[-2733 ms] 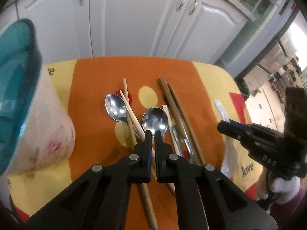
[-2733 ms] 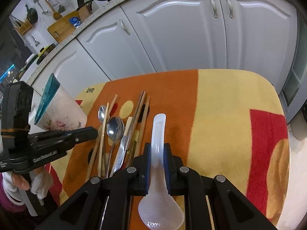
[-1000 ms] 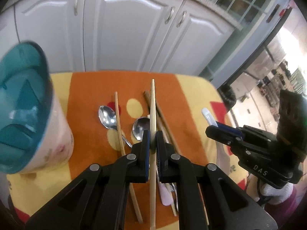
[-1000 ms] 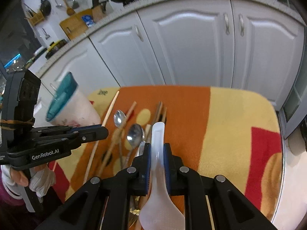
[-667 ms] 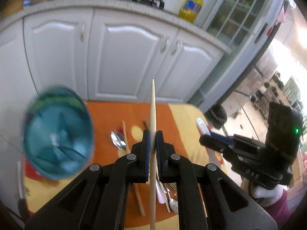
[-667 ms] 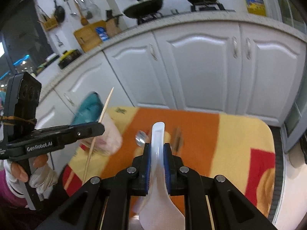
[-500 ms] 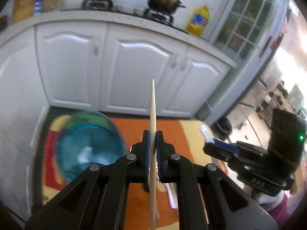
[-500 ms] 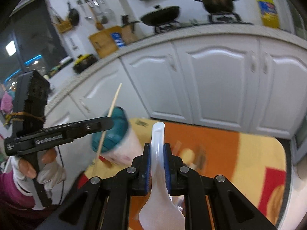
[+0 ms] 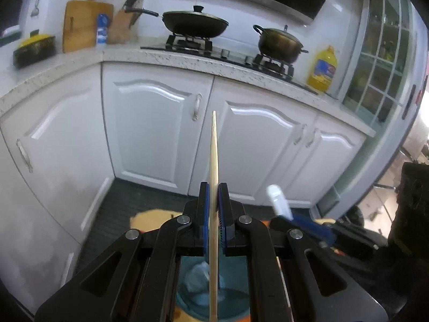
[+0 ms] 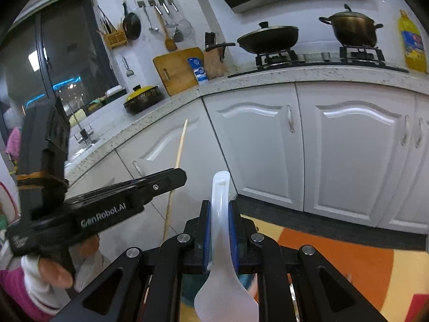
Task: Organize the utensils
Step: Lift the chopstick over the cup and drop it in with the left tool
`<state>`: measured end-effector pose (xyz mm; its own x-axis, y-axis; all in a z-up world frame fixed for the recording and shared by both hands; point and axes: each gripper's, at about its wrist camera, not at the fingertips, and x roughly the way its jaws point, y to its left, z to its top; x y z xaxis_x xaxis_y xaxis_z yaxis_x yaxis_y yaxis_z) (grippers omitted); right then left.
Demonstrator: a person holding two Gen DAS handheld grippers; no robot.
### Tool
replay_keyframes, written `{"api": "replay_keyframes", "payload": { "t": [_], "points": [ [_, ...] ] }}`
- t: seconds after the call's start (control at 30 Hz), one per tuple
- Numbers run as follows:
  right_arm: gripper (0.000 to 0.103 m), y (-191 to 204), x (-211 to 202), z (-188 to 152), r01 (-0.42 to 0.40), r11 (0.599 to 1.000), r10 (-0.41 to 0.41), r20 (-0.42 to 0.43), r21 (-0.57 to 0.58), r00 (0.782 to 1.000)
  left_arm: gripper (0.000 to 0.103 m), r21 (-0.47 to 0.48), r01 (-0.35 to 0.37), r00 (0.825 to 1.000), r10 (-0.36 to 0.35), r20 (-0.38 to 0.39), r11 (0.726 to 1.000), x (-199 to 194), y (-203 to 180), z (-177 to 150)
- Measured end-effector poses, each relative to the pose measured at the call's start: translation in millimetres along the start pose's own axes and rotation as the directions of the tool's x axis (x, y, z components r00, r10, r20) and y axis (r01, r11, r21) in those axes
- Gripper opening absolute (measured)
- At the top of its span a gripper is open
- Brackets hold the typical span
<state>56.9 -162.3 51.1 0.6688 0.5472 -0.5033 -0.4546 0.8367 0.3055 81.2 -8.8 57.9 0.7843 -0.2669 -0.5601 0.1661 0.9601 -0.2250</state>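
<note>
Pale wooden chopstick stood upright, pinched by left claw above teal cup, translucent white spoon clamped handle-up in right claw.

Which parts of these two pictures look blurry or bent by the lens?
Left wrist view: white spoon tip is smeared, left cabinet doors soft, chopstick sharp; countertop bows with fisheye curve. Right wrist view: mostly crisp, counter edge arcs, black vignette at corners, dim window left.

You face white cabinet doors under a speckled counter; dark floor lies below, and a night-dark window sits left.
</note>
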Motion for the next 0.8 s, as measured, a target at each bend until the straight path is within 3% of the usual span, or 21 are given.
{"api": "replay_keyframes", "payload": {
  "t": [0.4, 0.6, 0.8],
  "points": [
    [0.012, -2, 41, -3, 0.055, 0.994, -0.048, 0.077, -0.09, 0.996, 0.005, 0.003, -0.05, 0.993, 0.049, 0.109, 0.999, 28, 19, -2],
    [0.012, -1, 45, -14, 0.058, 0.992, -0.047, 0.095, -0.114, 0.994, 0.005, 0.012, -0.056, 0.995, 0.055, 0.084, 0.998, 35, 19, -11],
    [0.012, -7, 41, -25, 0.015, 0.997, -0.012, 0.043, -0.081, 0.999, 0.005, 0.006, -0.054, 0.997, 0.054, 0.055, 0.999, 32, 22, -20]
  ]
}}
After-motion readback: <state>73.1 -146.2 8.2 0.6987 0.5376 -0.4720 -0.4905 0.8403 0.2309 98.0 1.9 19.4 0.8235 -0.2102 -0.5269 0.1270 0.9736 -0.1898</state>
